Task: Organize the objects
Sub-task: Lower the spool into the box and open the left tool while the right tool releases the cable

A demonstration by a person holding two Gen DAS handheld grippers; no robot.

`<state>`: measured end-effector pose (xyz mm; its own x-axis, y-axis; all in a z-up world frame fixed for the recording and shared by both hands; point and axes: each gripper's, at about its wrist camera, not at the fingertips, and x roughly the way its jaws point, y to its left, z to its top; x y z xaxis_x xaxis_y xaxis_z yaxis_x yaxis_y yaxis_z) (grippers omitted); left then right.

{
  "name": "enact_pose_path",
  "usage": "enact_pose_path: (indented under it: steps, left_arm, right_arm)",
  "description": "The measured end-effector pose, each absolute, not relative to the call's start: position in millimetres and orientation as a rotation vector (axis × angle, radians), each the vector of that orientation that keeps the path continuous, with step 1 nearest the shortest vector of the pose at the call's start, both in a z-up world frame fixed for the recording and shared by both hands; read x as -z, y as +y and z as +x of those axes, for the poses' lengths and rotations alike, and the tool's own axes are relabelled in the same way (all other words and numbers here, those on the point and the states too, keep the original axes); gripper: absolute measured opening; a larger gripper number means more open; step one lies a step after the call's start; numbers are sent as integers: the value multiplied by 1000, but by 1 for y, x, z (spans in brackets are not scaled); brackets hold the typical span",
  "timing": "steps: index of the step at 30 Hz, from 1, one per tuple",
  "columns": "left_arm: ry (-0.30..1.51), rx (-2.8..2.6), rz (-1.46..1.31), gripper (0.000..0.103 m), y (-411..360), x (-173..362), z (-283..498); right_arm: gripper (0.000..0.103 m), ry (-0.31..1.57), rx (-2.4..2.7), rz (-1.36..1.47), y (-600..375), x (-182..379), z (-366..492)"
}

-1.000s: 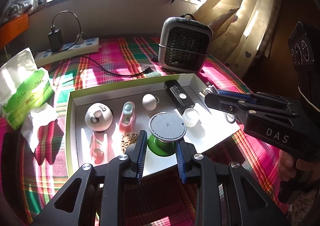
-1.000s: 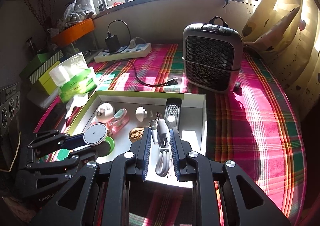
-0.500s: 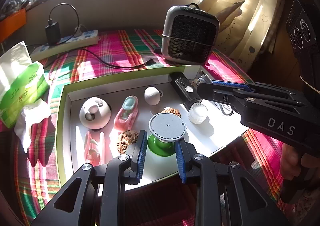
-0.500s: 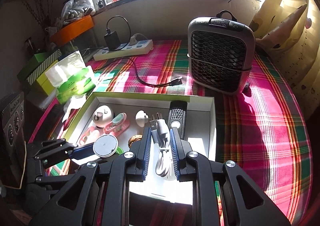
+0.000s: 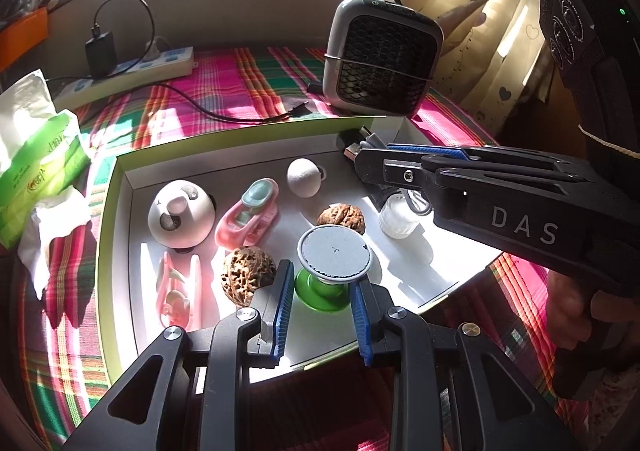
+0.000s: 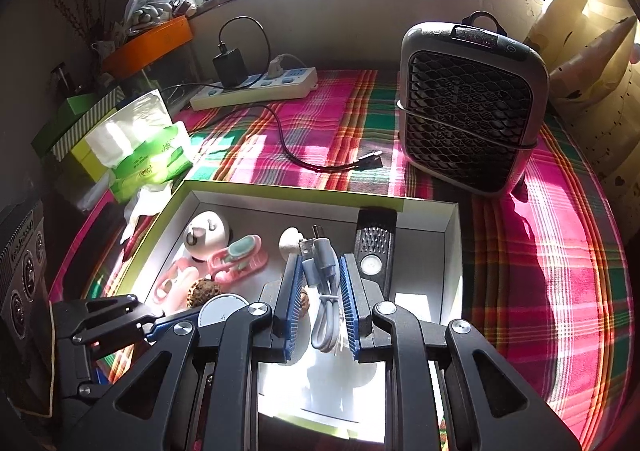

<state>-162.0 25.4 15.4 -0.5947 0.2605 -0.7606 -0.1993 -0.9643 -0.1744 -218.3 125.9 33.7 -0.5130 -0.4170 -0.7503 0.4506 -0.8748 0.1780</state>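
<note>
My left gripper is shut on a green suction holder with a grey round top, held over the front of a white tray with a green rim. My right gripper is shut on a bundled grey USB cable, held over the tray's right part. In the tray lie two walnuts, pink clips, a white dome, a white ball, a small white jar and a black remote.
A grey fan heater stands behind the tray on the plaid cloth. A power strip with a black charger and cable lies at the back. A green tissue pack sits left of the tray.
Both grippers have moved forward over the tray, each keeping its object. A second walnut has come into sight behind the green holder.
</note>
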Motion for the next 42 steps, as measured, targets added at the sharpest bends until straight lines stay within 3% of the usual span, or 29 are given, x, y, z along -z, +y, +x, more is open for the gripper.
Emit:
enact_pose_path:
  steps: [42]
  left_arm:
    - [-118,-2609,-1272,33,22,-14,-162]
  right_arm:
    - [21,6,2338,1240,117,-13,-227]
